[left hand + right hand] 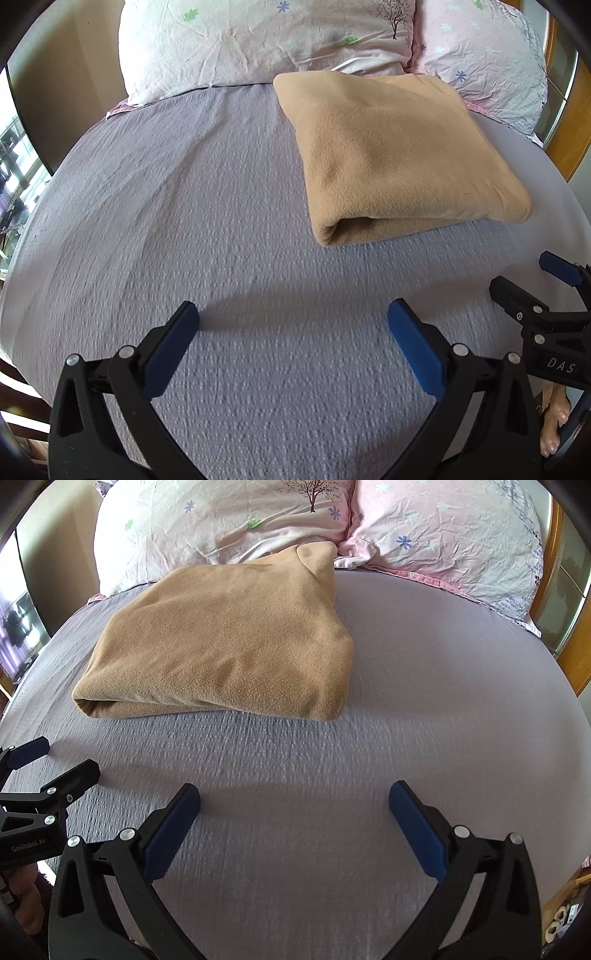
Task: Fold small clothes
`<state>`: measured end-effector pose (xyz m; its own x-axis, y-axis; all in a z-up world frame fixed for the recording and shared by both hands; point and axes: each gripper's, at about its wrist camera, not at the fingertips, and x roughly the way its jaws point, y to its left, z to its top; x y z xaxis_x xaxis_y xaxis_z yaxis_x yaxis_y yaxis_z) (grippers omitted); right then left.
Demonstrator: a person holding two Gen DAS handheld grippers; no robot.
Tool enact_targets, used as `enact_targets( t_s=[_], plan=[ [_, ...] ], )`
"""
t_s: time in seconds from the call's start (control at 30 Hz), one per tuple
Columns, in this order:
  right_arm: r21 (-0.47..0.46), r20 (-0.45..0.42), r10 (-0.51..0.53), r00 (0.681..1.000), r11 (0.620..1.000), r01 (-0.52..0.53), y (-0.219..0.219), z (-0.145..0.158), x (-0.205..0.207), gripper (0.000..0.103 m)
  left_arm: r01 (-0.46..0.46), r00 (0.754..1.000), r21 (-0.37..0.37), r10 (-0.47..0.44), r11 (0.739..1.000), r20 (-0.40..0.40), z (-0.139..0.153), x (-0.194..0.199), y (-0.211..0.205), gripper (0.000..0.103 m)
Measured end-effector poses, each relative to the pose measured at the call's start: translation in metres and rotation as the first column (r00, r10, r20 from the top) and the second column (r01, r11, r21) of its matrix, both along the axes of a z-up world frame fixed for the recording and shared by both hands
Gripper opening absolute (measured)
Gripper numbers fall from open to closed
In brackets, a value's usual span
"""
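A tan fleece garment (399,155) lies folded into a thick rectangle on the lilac bed sheet (207,229), its far edge against the pillows. It also shows in the right wrist view (229,642). My left gripper (293,314) is open and empty, above the sheet, nearer than the garment and to its left. My right gripper (294,794) is open and empty, nearer than the garment and to its right. Each gripper shows at the edge of the other's view: the right one (528,280) and the left one (59,757), both open.
Two pink flowered pillows (266,40) (487,48) lie along the head of the bed. A wooden bed frame (569,129) runs along the right side. A window (14,166) is at the left. The sheet (443,657) spreads to the right of the garment.
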<state>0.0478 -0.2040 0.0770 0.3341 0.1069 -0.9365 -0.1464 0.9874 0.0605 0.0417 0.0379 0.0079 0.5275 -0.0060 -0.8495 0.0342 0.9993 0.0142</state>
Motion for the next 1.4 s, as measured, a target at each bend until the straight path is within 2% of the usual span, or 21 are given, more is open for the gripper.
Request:
enact_targets(
  t_s=[1.4],
  plan=[
    [-0.001,0.0,-0.005,1.0,1.0,0.005,0.0003,-0.0001,-0.0004,0.102,-0.005,1.0,-0.002,0.005,1.0,0.009,-0.0001,0.0008,0.0021,0.101]
  ],
)
